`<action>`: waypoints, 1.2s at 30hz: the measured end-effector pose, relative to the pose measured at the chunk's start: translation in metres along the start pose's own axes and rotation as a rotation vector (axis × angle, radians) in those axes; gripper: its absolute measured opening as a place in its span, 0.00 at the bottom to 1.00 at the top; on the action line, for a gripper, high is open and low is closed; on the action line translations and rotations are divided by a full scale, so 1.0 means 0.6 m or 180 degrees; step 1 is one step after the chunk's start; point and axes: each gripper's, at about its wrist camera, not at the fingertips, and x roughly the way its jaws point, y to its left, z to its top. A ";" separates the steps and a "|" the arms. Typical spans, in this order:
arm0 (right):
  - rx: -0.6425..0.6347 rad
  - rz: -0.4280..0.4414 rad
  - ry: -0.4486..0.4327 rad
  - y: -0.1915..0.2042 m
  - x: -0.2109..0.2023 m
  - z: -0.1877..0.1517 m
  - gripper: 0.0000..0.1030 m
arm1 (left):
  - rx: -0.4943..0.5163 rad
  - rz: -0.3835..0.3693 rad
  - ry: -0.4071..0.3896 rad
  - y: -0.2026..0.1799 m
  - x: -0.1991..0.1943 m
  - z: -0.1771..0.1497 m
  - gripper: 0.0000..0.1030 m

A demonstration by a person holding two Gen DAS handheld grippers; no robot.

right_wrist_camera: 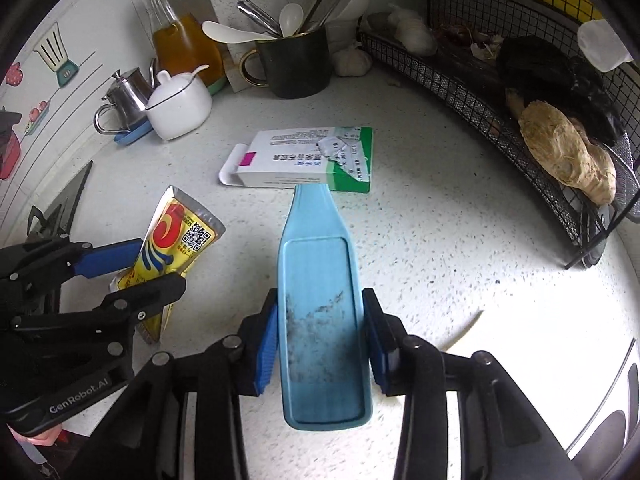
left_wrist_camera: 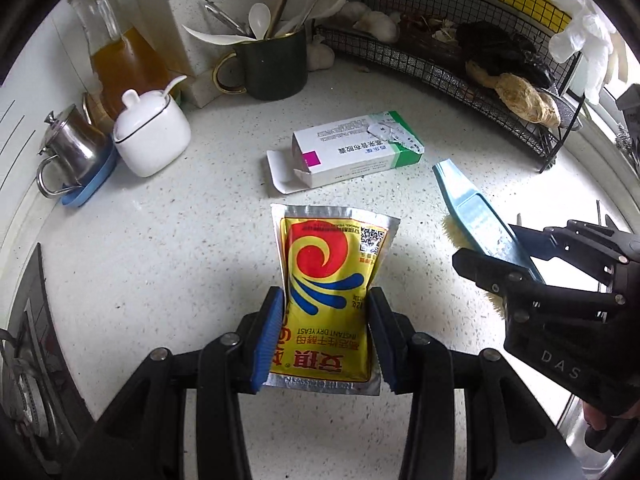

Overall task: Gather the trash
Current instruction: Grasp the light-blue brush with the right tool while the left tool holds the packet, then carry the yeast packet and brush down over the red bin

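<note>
A yellow instant dry yeast packet (left_wrist_camera: 332, 256) stands up off the speckled white counter (left_wrist_camera: 160, 248), and my left gripper (left_wrist_camera: 326, 294) is shut on its lower half. The right wrist view shows the same packet (right_wrist_camera: 180, 236) in the left gripper (right_wrist_camera: 158, 264). A light blue brush (right_wrist_camera: 320, 264) with a dirty handle lies between the pads of my right gripper (right_wrist_camera: 320, 298), which press on both its sides. In the left wrist view the brush (left_wrist_camera: 464, 204) shows yellow bristles underneath, with the right gripper (left_wrist_camera: 488, 246) on it. An opened white and green medicine box (left_wrist_camera: 352, 152) (right_wrist_camera: 304, 156) lies beyond, flap open.
A black wire rack (right_wrist_camera: 520, 120) with ginger (right_wrist_camera: 568, 156) and garlic curves along the right. At the back stand a dark mug of utensils (left_wrist_camera: 276, 64), an oil bottle (left_wrist_camera: 120, 56), a white lidded jar (left_wrist_camera: 152, 132) and a steel pot (left_wrist_camera: 72, 148). A stove (left_wrist_camera: 28, 360) sits at the left.
</note>
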 end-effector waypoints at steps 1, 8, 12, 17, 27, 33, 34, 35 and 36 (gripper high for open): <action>0.0002 0.0007 -0.0018 0.008 -0.010 -0.005 0.35 | -0.0016 -0.0006 -0.0026 0.005 -0.011 -0.006 0.39; -0.0018 0.0054 -0.0116 0.076 -0.087 -0.062 0.35 | -0.0070 -0.0006 -0.0257 0.032 -0.095 -0.073 0.39; 0.0024 0.0121 -0.0161 0.103 -0.134 -0.115 0.35 | -0.0072 -0.0044 -0.0340 0.042 -0.136 -0.121 0.39; 0.0040 0.0139 -0.0163 0.144 -0.169 -0.180 0.35 | -0.0055 -0.0079 -0.0373 0.053 -0.178 -0.199 0.39; -0.0009 0.0202 -0.0102 0.238 -0.186 -0.286 0.35 | -0.0196 -0.0168 -0.0301 0.081 -0.231 -0.364 0.39; 0.0017 0.0211 0.0029 0.283 -0.185 -0.358 0.35 | -0.0222 -0.0126 -0.0199 0.098 -0.243 -0.454 0.39; 0.0013 0.0210 0.0064 0.288 -0.181 -0.369 0.35 | -0.0216 -0.0120 -0.0169 0.099 -0.241 -0.467 0.39; 0.0011 0.0211 0.0102 0.292 -0.177 -0.380 0.35 | -0.0208 -0.0108 -0.0138 0.100 -0.239 -0.481 0.39; 0.0011 0.0210 0.0147 0.295 -0.172 -0.388 0.35 | -0.0205 -0.0095 -0.0109 0.100 -0.236 -0.494 0.39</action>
